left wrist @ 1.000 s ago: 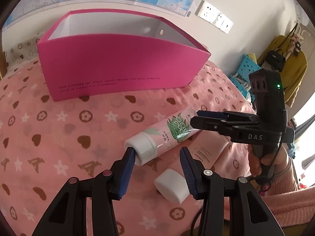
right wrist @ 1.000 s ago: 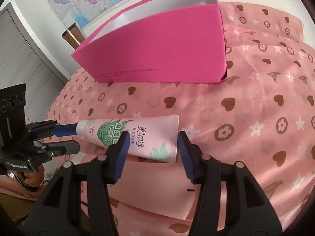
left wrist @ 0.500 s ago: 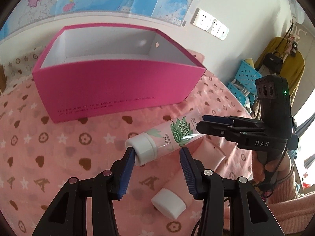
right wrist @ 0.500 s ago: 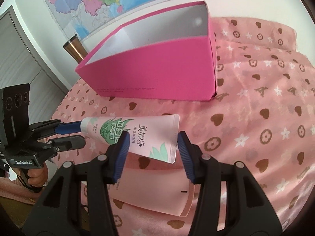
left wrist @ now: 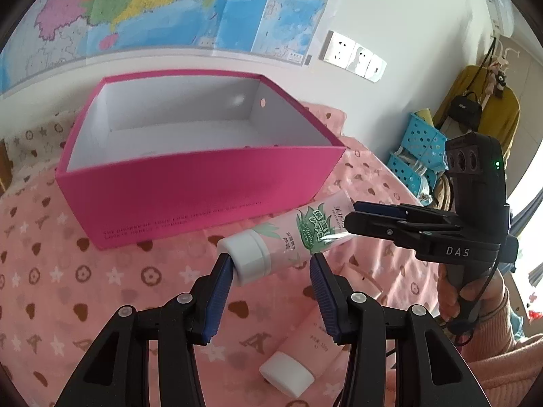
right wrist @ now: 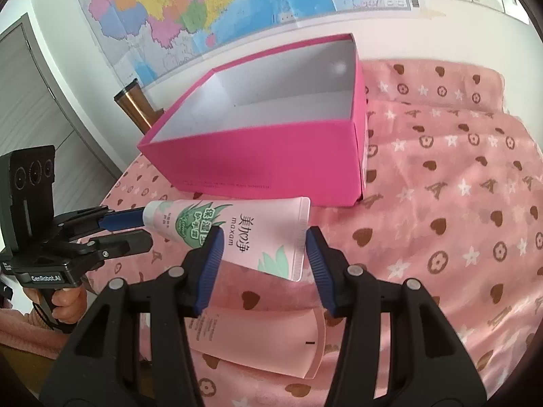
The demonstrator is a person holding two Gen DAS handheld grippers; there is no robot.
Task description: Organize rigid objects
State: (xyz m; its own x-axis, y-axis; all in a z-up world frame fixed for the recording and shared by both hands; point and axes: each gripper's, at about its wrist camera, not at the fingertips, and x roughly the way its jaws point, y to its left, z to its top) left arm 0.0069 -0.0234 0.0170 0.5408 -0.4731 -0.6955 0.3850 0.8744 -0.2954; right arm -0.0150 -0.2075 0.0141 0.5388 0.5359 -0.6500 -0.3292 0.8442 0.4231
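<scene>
A pink hand-cream tube [right wrist: 244, 234] with green leaf print and a white cap [left wrist: 247, 254] hangs above the pink bedspread, held at both ends. My left gripper [left wrist: 271, 264] is shut on its cap end; in the right wrist view that gripper [right wrist: 135, 227] hides the cap. My right gripper [right wrist: 263, 237] is shut on the flat crimped end, and the left wrist view shows it [left wrist: 356, 217] clamping that end. Behind stands an open magenta box [left wrist: 203, 183], white inside, nothing visible in it.
A second pink tube [right wrist: 264, 335] with a white cap [left wrist: 286, 374] lies on the bedspread [right wrist: 441, 203] below the held one. A copper tumbler [right wrist: 135, 108] stands left of the box. Blue baskets [left wrist: 417, 149] and a hanging yellow coat [left wrist: 475, 108] are beside the bed.
Both grippers have risen with the tube between them. The box now shows more of its white inside, and the second tube sits lower in both views.
</scene>
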